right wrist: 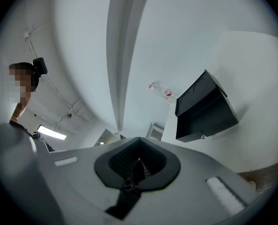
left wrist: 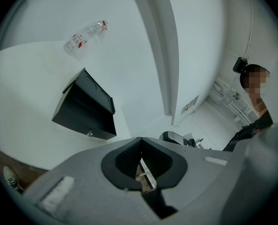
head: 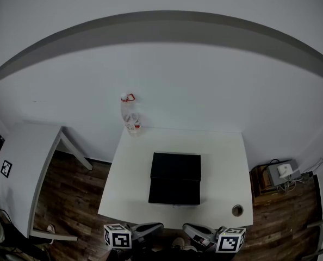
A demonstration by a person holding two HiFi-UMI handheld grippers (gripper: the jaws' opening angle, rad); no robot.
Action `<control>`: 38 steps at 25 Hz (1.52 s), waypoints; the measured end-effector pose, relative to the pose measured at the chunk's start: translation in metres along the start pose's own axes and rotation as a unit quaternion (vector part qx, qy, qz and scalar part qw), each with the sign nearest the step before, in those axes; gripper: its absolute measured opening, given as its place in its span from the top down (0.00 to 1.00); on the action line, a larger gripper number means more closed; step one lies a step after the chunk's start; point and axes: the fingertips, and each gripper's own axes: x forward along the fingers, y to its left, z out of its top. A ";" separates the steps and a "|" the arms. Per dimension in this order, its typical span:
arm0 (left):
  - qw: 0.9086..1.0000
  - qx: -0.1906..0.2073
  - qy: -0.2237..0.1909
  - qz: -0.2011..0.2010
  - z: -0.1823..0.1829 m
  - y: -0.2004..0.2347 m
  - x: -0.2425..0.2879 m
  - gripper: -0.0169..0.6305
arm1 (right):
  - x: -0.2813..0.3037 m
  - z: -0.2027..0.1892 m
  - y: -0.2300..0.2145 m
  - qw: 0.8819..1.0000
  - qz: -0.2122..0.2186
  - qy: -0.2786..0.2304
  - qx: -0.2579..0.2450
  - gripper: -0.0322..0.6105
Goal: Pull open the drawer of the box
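Observation:
A black box [head: 175,178] sits mid-table on the white table [head: 221,145], its drawer front facing me with a small metal knob [left wrist: 89,133] at the lower middle; the drawer looks pushed in. The same box [right wrist: 204,109] and its knob [right wrist: 203,137] show in the right gripper view. My left gripper [head: 150,230] and right gripper [head: 197,232] hover side by side just short of the table's front edge, well clear of the box. Both stand shut with nothing in them, the jaws meeting in the left gripper [left wrist: 141,142] and in the right gripper [right wrist: 139,142].
A clear plastic bottle [head: 130,116] with a red cap stands at the table's far left corner. A round cable hole [head: 237,210] is at the front right corner. A second white table [head: 25,167] stands left, a grey device with cables [head: 281,173] on the floor right.

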 end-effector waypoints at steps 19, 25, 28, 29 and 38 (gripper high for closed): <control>1.000 0.000 0.008 0.003 -0.003 0.004 0.004 0.96 | -0.002 0.000 -0.004 1.000 -0.004 -0.001 0.001 0.94; 1.000 0.000 0.009 0.004 -0.003 0.003 0.004 0.96 | -0.002 0.000 -0.003 1.000 -0.004 0.001 -0.001 0.94; 1.000 0.001 0.010 0.006 -0.004 0.003 0.004 0.96 | -0.002 0.000 -0.002 1.000 -0.003 -0.001 -0.001 0.94; 1.000 0.000 0.010 0.005 -0.003 0.003 0.004 0.96 | -0.002 0.001 -0.002 1.000 -0.003 -0.001 0.000 0.94; 1.000 -0.001 0.013 0.007 -0.004 0.003 0.004 0.96 | -0.003 0.002 -0.002 1.000 -0.003 -0.003 -0.001 0.94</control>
